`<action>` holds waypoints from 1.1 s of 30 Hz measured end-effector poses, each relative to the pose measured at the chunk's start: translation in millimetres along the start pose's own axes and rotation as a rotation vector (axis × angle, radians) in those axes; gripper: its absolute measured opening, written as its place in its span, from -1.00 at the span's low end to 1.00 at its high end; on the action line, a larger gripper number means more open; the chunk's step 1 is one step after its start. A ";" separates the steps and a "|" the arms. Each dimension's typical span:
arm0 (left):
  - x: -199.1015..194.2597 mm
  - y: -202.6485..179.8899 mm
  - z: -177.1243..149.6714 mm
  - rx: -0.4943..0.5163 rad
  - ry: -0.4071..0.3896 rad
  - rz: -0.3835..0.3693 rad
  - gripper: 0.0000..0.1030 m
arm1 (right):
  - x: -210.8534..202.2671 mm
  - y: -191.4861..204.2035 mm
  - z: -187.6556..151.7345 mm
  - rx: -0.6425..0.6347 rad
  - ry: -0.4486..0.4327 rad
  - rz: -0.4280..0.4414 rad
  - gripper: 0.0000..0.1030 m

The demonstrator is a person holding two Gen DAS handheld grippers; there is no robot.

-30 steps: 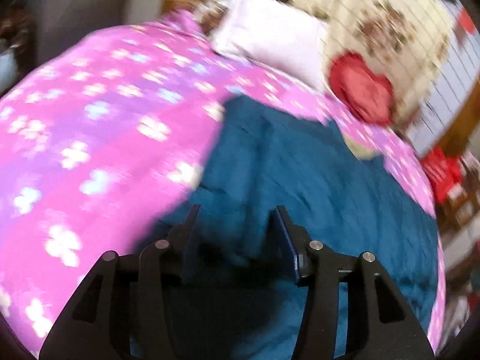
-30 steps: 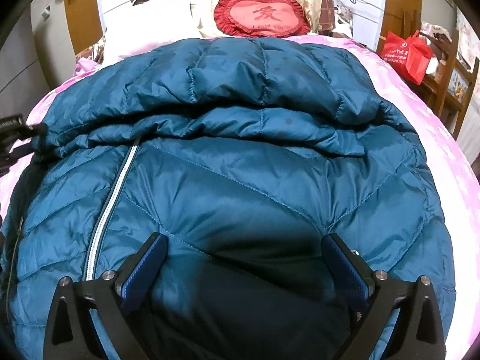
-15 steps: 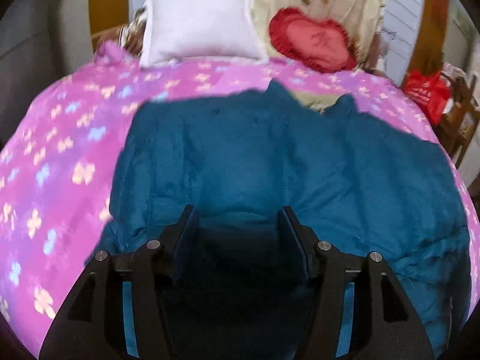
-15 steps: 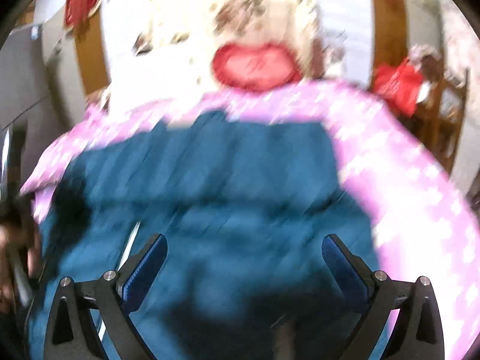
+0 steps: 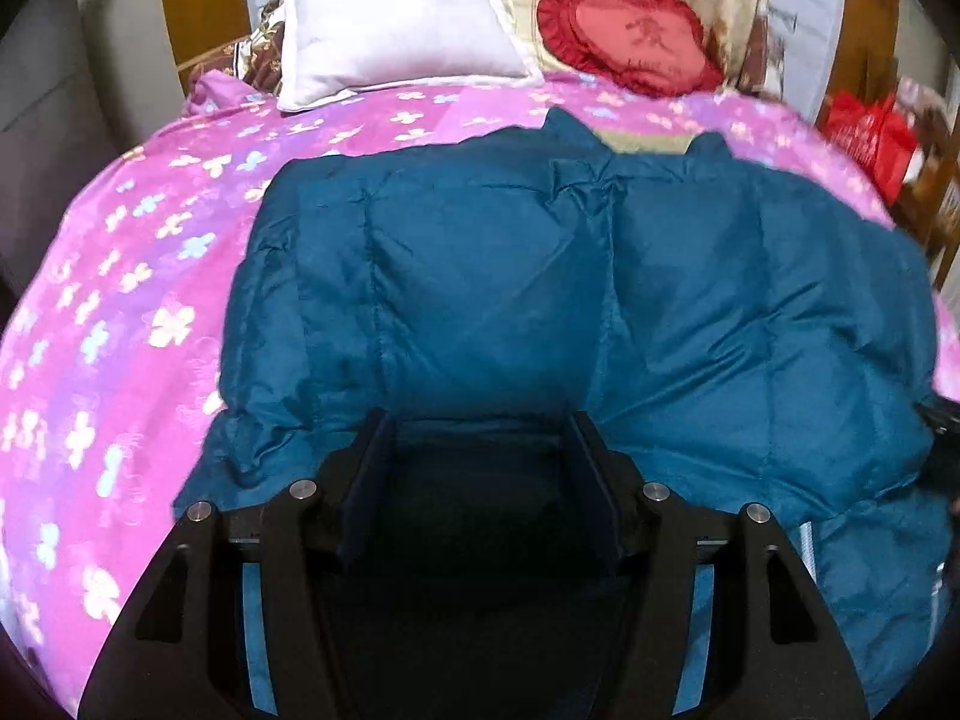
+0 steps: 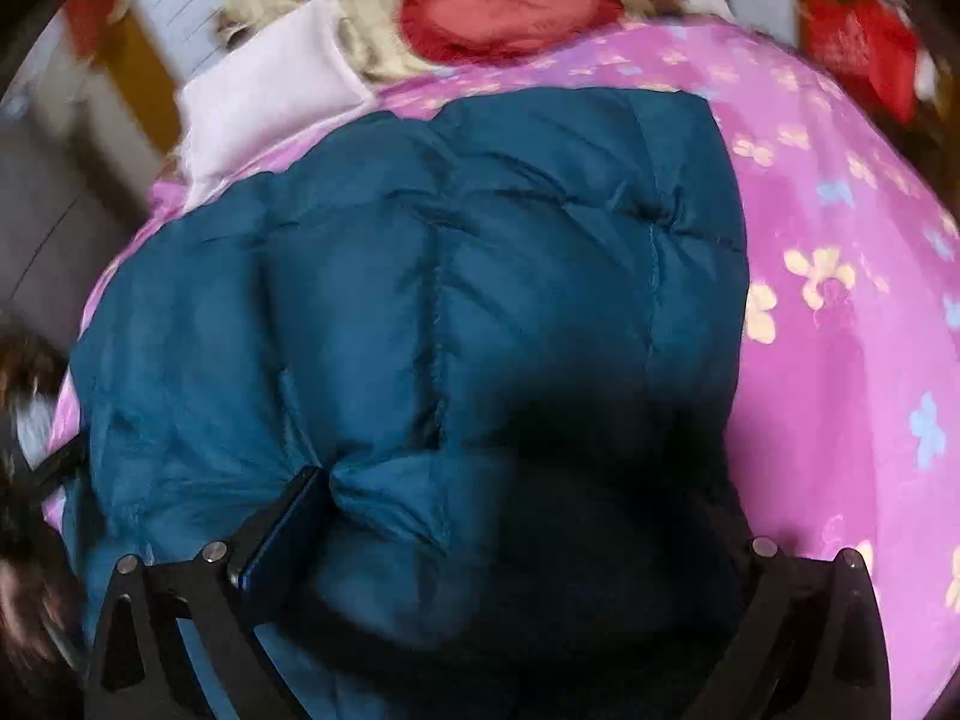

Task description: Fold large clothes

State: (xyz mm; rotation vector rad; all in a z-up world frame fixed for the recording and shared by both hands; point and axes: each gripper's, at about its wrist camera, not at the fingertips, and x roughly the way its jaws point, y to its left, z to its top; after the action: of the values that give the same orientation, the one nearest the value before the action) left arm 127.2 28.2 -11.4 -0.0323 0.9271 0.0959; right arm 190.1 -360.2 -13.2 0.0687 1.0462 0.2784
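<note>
A teal quilted puffer jacket [image 5: 540,276] lies spread on the pink flowered bedspread [image 5: 120,312]. My left gripper [image 5: 483,456] hangs low over the jacket's near edge. Its jaws are opening, and shadowed jacket cloth lies between them without the pads pressing it. In the right wrist view the jacket [image 6: 450,252] is a thick folded mound. My right gripper [image 6: 486,498] stands wide over its near right part. A puffy fold bulges between its jaws. The left finger [image 6: 282,534] touches the cloth, and the right finger is lost in dark shadow.
At the head of the bed sit a white pillow [image 5: 396,18], a red heart cushion [image 5: 630,30] and a floral cushion behind them. A red bag [image 5: 870,132] stands by wooden furniture on the right. Something blurred, maybe a hand, shows at the left edge [image 6: 24,420].
The left view has rolled level and the left jaws have spread. The right gripper has swept right across the jacket. The zip no longer shows, and the right edge of the bedspread has come into view.
</note>
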 end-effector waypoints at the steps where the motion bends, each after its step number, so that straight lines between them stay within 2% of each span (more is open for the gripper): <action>1: -0.4 0.7 -0.8 0.002 0.006 0.005 0.16 | -0.5 5.9 -3.2 -0.019 0.028 -0.018 1.00; 5: -1.2 2.8 -4.6 0.008 0.020 0.024 0.16 | -6.2 13.3 3.4 -0.044 0.075 -0.066 1.00; 6: -1.4 2.7 -5.0 0.006 0.023 0.030 0.16 | -15.1 16.4 9.3 -0.043 0.056 -0.081 0.92; 8: -1.7 2.0 -5.1 -0.001 0.027 0.039 0.16 | -41.4 24.9 22.9 -0.038 -0.057 -0.103 0.84; 10: -1.1 -0.3 -5.5 0.003 0.024 0.055 0.16 | -72.2 34.9 42.2 0.007 -0.233 -0.077 0.85; 13: -2.6 -1.8 -7.6 0.012 0.023 0.065 0.16 | -68.9 51.1 67.8 0.031 -0.309 -0.049 0.85; 15: -3.5 -1.6 -8.4 0.010 0.024 0.064 0.16 | -45.1 61.3 78.2 0.033 -0.289 -0.041 0.85; 18: -4.3 -1.4 -8.6 0.006 0.027 0.061 0.17 | 4.8 61.2 80.9 0.059 -0.189 -0.050 0.86; 19: -4.2 -1.2 -8.2 0.006 0.027 0.055 0.17 | 26.6 57.6 77.2 0.065 -0.122 -0.058 0.86; 20: -3.8 -0.4 -7.7 0.002 0.031 0.050 0.17 | 37.3 57.2 72.4 0.052 -0.108 -0.062 0.87; 22: -2.3 1.5 -6.5 -0.008 0.036 0.041 0.18 | 38.0 55.7 72.7 0.049 -0.114 -0.067 0.88; 25: -1.5 2.5 -6.6 -0.009 0.039 0.037 0.21 | 34.4 65.2 80.6 0.032 -0.068 -0.113 0.87; 27: -1.5 3.5 -6.0 -0.023 0.041 0.036 0.23 | 19.0 70.6 80.5 0.019 -0.088 -0.156 0.86; 28: -1.0 4.0 -5.7 -0.029 0.042 0.034 0.24 | 4.3 80.3 80.5 0.001 -0.135 -0.175 0.86; 29: -0.6 3.6 -5.9 -0.031 0.041 0.033 0.26 | -11.0 93.6 78.7 -0.022 -0.189 -0.164 0.86; 31: -0.3 3.4 -6.2 -0.037 0.038 0.031 0.29 | -28.2 120.8 69.3 -0.053 -0.239 -0.107 0.86; 33: -0.5 3.4 -6.7 -0.042 0.035 0.027 0.32 | -25.1 145.0 55.4 -0.063 -0.232 -0.105 0.89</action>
State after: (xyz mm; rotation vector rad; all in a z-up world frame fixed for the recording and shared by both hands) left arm 121.3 31.0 -15.0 -0.0605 0.9606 0.1405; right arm 197.9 -222.9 63.0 -0.0112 0.8070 0.2026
